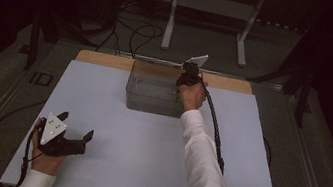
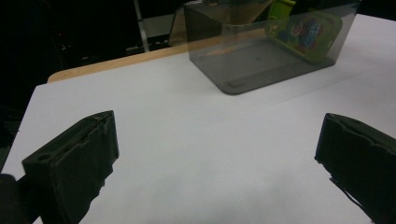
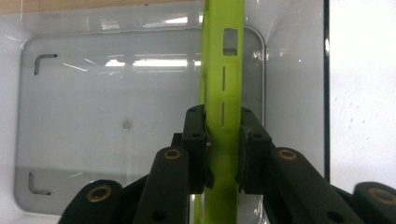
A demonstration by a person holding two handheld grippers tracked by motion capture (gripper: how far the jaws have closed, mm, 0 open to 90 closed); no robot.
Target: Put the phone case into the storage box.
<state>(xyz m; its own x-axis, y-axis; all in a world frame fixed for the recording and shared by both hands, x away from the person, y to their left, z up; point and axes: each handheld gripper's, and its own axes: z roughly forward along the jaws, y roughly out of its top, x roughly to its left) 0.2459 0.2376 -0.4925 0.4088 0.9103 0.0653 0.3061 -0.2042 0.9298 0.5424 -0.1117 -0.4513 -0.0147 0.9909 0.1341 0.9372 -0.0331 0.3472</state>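
1. Right claw (image 3: 223, 140) clamped edge-on across a lime-green flat case (image 3: 223, 70), mid-bottom of the right gripper view; pads pinch only the narrow rim.
2. Slip risk: thin, smooth-looking edge, small contact patch. Could twist between the pads and drop if tilted.
3. Case hangs inside the clear bin (image 3: 140, 116), close to the bin's right wall in that view. Risk of clipping the wall or rim on any sideways move; light bin could skid on the bench (image 1: 143, 161).
4. High view: right claw (image 1: 188, 77) sits at the bin's (image 1: 152, 91) far right corner, upper centre of frame. Cable trails down past the sleeve; snag on the bin rim possible.
5. Early release probably tips the case flat or leans it on the wall rather than placing it neatly. Contact with the bin floor: cannot tell.
6. Left claw (image 1: 75, 132) lower left of the high view, jaws wide apart, nothing between them, well clear of the bin. No brace on the bin if it slides.
7. Look of the case: bright lime green, slim; edge shows a square cutout near the top and thin slots below. Left gripper view, upper right: through the tinted bin wall, broad face (image 2: 303, 32) carries a multicoloured cartoon-like print, details blurred.
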